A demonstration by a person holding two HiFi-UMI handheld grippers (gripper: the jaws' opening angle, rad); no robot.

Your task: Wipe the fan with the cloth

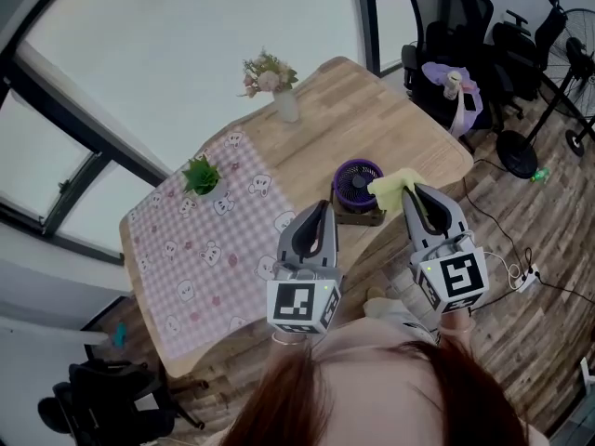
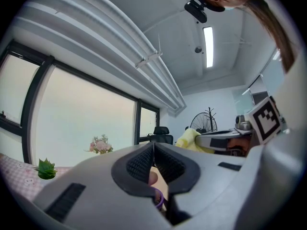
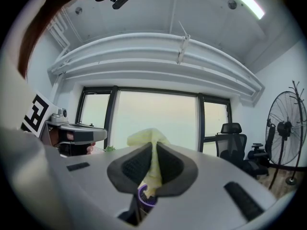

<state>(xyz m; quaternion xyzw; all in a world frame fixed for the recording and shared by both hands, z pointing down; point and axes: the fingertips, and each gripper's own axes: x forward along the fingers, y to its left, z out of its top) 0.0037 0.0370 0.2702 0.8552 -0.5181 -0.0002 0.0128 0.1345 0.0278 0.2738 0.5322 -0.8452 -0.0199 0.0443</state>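
Clamped tight on the yellow cloth [image 3: 147,137] in the right gripper [image 3: 154,146]; closed on nothing in the left gripper [image 2: 153,146]. Held at the rim of the small purple fan [image 1: 356,184] on the wooden table [image 1: 353,110], contact uncertain. Probably just starting to wipe. Next: press cloth onto the grille and rub.

The person had reddish-brown hair [image 1: 372,393], with a long strand hanging loose. A small black head camera [image 2: 196,11] sat at the hair's front. Beyond the hair, the left gripper [image 1: 323,207] and right gripper [image 1: 416,191] looked alike: smooth pale-grey shells narrowing to a point, with black finely ribbed pads [image 2: 141,164] in a black surround and black ribbed slots [image 3: 242,201] in the shell. Nearest the hair, the left marker cube [image 1: 302,307] and right marker cube [image 1: 453,280] were white with black square patterns.
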